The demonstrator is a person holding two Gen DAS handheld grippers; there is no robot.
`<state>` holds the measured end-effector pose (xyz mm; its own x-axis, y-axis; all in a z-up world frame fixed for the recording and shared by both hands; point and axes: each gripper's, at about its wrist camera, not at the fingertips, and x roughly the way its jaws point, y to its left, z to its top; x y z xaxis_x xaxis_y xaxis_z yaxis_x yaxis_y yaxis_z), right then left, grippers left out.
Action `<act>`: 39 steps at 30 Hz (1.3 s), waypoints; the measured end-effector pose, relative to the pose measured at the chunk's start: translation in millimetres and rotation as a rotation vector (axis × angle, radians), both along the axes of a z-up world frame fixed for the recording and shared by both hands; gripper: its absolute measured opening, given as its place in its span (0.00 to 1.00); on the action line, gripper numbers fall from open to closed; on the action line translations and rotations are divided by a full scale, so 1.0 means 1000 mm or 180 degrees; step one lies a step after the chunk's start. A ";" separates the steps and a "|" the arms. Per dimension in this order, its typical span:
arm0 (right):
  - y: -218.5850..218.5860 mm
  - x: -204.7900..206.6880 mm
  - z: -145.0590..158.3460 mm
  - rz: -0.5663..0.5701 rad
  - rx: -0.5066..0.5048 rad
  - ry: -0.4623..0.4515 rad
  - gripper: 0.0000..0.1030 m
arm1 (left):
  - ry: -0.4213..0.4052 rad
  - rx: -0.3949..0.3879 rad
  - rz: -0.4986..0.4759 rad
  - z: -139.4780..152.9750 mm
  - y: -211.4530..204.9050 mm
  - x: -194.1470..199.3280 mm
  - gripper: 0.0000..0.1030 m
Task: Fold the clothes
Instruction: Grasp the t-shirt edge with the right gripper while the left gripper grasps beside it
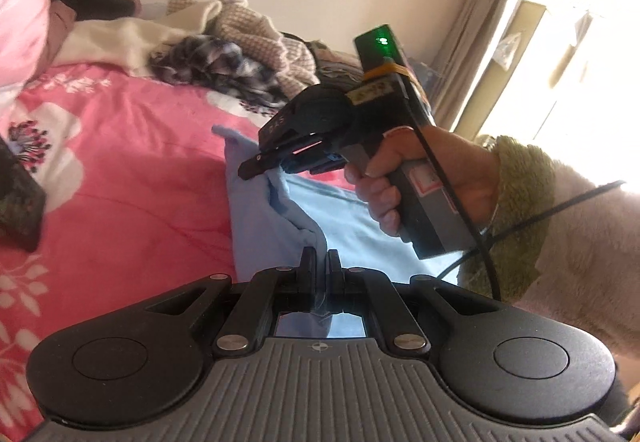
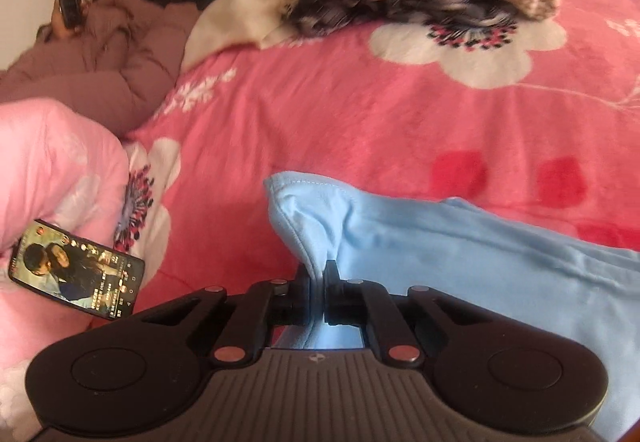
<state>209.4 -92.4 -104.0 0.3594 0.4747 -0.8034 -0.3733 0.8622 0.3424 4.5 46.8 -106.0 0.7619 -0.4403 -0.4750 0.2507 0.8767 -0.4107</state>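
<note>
- Two tongs, left [image 1: 322, 262] and right [image 2: 319, 274], each pinching an edge of the blue garment [image 2: 460, 254], which lies partly lifted on the pink bed [image 2: 360, 114].
- Step, by my reading: carrying a fold across (mid-fold).
- Next calls for moving both edges level, keeping the cloth taut.

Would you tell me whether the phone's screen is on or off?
On: the phone lying on the pink bedding shows a lit, colourful picture with people and icons.
</note>
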 end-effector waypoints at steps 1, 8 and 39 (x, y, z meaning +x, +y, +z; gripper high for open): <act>-0.006 0.000 0.002 -0.0019 0.0014 -0.0023 0.06 | -0.0001 -0.0018 -0.0021 0.001 -0.002 0.002 0.02; -0.053 -0.004 0.012 -0.0200 0.0069 -0.0100 0.06 | -0.0026 -0.0021 -0.0237 0.008 -0.022 0.015 0.02; -0.280 -0.041 -0.012 -0.1208 0.0349 -0.0127 0.06 | 0.0203 0.0277 -0.2138 -0.018 -0.214 0.084 0.02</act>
<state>168.6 -372.7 -115.9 0.5557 0.3843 -0.7373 -0.0499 0.9006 0.4318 88.6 -167.0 -123.8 0.3058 -0.7663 -0.5651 0.7298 0.5698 -0.3778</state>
